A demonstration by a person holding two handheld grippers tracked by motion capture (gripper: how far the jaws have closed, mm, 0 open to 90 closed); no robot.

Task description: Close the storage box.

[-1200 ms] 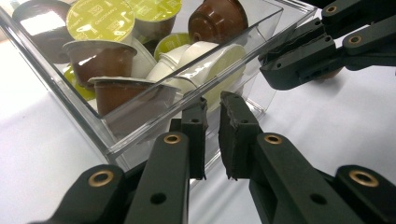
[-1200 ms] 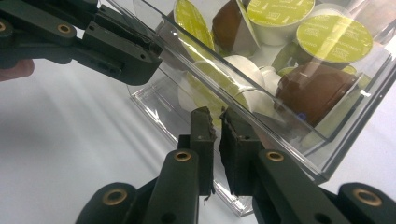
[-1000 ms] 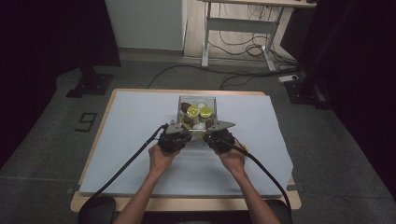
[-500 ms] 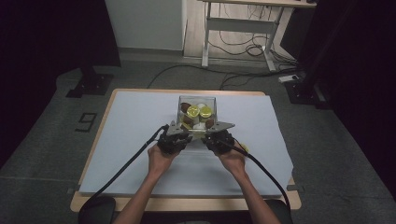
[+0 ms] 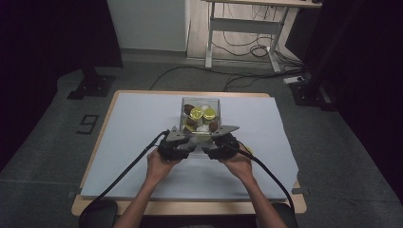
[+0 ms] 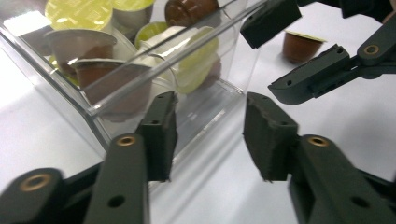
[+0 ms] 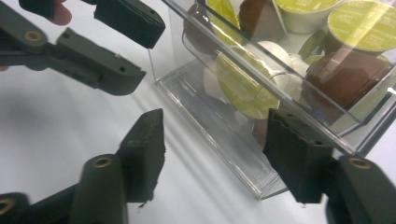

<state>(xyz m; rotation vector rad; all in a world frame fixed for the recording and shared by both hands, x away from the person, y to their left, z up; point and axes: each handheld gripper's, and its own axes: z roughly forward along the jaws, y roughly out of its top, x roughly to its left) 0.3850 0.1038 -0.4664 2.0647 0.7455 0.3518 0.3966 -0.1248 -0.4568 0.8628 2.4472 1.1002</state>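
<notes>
Two grippers, left gripper (image 5: 189, 145) and right gripper (image 5: 207, 147), sat at the near wall of the clear box (image 5: 201, 115) of coffee capsules (image 5: 196, 113), mid-table on the white sheet (image 5: 142, 118). Both sets of jaws had just been opening and stood apart, pressing on nothing. Grey carpet (image 5: 57, 142) and floor cables (image 5: 247, 52) surrounded the table.

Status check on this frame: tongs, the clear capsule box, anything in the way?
Both tongs, left and right, just opened, gripping nothing. Capsule box on the table, full. One brown capsule loose beside it.

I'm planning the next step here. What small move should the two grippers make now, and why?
Probably draw both back from the clear plastic box of coffee capsules. The left gripper and right gripper have just been opening; their pads stand off its near wall, and the box rests on the white tabletop.
</notes>
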